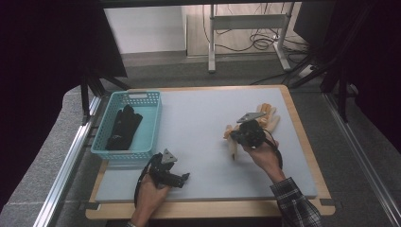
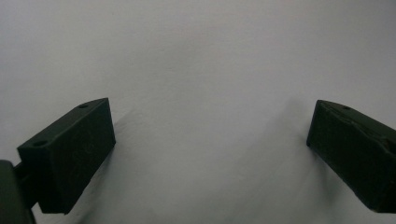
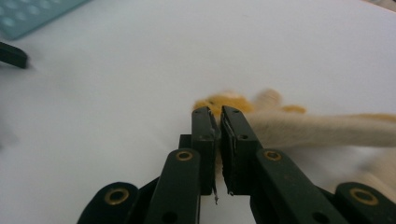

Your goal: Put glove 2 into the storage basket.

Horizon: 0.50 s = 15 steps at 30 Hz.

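R gripper (image 3: 217, 116) is pinching thin edge of tan glove (image 3: 322, 128) on mat right of basket (image 1: 127, 151), L gripper (image 2: 210, 135) spread & idle, so w/ such a slim bite glove may slip out mid-lift.

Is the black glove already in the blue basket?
Yes, the black glove lies inside the blue basket at the table's left in the high view.

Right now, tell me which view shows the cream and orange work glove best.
The high view: the cream and orange fabric work glove shows fingers and cuff on the grey mat, partly behind the right gripper. The right gripper view shows a blurred strip of it at the nearly closed fingers. The left gripper view faces bare mat.
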Each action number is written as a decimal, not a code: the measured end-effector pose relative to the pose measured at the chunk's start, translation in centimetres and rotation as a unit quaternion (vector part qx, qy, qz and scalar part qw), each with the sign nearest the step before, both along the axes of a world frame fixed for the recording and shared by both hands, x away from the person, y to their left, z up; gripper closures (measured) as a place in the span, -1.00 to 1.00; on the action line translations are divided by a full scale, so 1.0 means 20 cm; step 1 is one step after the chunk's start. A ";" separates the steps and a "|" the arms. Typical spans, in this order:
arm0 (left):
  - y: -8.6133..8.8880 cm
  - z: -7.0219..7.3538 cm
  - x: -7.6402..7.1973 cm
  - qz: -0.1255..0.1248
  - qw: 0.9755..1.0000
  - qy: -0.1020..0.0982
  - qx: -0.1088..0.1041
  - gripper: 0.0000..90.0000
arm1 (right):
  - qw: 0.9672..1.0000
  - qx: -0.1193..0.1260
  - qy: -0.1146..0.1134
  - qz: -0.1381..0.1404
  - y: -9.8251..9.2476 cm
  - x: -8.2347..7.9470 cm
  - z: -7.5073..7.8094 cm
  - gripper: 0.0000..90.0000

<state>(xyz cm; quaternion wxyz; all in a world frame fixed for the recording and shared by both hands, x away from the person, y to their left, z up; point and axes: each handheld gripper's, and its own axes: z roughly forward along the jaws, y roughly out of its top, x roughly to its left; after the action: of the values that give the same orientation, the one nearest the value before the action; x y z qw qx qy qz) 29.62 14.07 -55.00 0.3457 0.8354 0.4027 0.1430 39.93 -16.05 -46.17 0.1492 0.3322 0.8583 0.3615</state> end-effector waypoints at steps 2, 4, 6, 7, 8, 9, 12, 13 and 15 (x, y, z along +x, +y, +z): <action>0.00 0.00 0.00 0.000 1.000 0.000 0.000 -0.97 | 1.000 0.006 0.004 0.015 0.07 0.00 -0.02 0.67; 0.00 0.00 0.00 -0.001 1.000 0.000 0.000 -0.97 | 1.000 0.003 0.004 0.020 0.10 0.00 -0.02 0.61; 0.00 0.00 0.00 -0.001 1.000 0.000 0.000 -0.97 | 0.999 -0.011 -0.009 0.029 0.14 -0.01 -0.03 0.52; 0.00 0.00 0.00 -0.001 1.000 0.000 0.000 -0.97 | 0.999 -0.011 -0.009 0.029 0.14 -0.01 -0.03 0.52; 0.00 0.00 0.00 -0.001 1.000 0.000 0.000 -0.97 | 1.000 -0.010 -0.012 0.023 0.13 0.00 -0.03 0.47; 0.00 0.00 0.00 0.000 1.000 0.001 0.000 -0.97 | 1.000 -0.009 -0.013 0.019 0.11 0.01 -0.03 0.44; 0.00 0.00 0.00 0.000 1.000 0.001 -0.001 -0.97 | 1.000 -0.008 -0.014 -0.005 0.03 0.04 -0.04 0.35; 0.00 0.00 0.00 0.000 1.000 0.001 -0.001 -0.97 | 1.000 -0.008 -0.014 -0.005 0.03 0.04 -0.04 0.35; 0.00 0.00 0.00 0.000 1.000 0.001 -0.001 -0.97 | 0.999 -0.001 -0.013 -0.037 -0.08 0.08 -0.05 0.23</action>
<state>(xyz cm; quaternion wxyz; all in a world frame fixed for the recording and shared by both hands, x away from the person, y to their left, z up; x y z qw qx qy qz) 29.62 14.06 -55.00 0.3462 0.8351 0.4033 0.1420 41.62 -17.65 -47.25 0.1740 0.3588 0.8437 0.3593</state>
